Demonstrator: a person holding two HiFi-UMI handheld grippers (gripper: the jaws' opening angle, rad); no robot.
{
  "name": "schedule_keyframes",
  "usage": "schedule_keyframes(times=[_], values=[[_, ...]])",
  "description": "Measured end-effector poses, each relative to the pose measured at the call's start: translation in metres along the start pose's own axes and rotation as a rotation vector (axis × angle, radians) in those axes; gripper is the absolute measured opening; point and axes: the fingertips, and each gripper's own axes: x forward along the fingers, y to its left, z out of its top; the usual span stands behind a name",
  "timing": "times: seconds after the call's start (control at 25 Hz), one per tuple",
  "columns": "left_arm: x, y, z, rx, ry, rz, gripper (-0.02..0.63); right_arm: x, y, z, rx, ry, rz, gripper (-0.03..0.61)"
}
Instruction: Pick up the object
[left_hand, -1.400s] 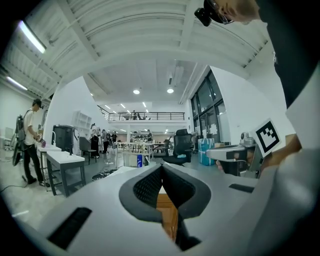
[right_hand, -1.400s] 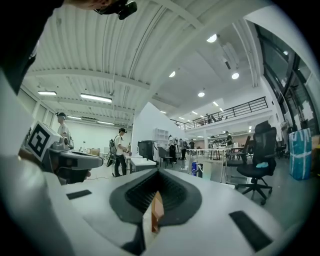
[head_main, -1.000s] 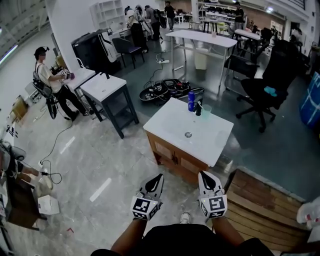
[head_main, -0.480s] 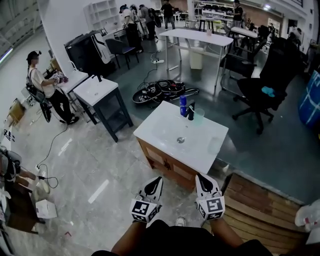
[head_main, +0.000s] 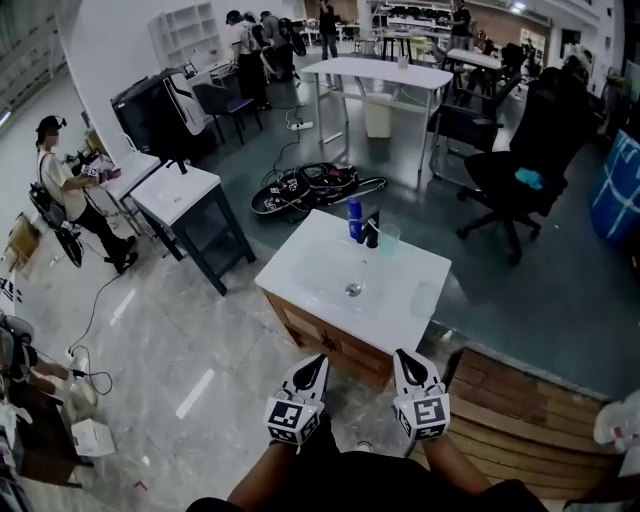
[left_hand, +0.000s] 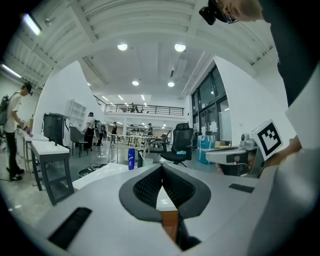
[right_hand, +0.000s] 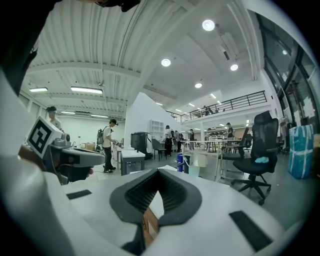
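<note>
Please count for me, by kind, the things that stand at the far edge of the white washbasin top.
Blue bottle: 1
Dark upright item, too small to identify: 1
Translucent cup: 1
Total: 3

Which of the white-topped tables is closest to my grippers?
The wooden-cabinet sink counter, right ahead of the left gripper and right gripper. The dark-legged table is off left; the tall white table stands far behind.

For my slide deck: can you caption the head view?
Left hand-held gripper and right hand-held gripper, both shut and empty, held short of a white basin cabinet bearing a blue bottle.
</note>
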Motion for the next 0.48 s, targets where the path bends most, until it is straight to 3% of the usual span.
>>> schedule_keyframes(times=[0.48], values=[[0.073,0.06,0.026,0.015,0.014,-0.099,0.014,0.088,-0.03,0.017,0.013,0.035,-0.106,0.018]])
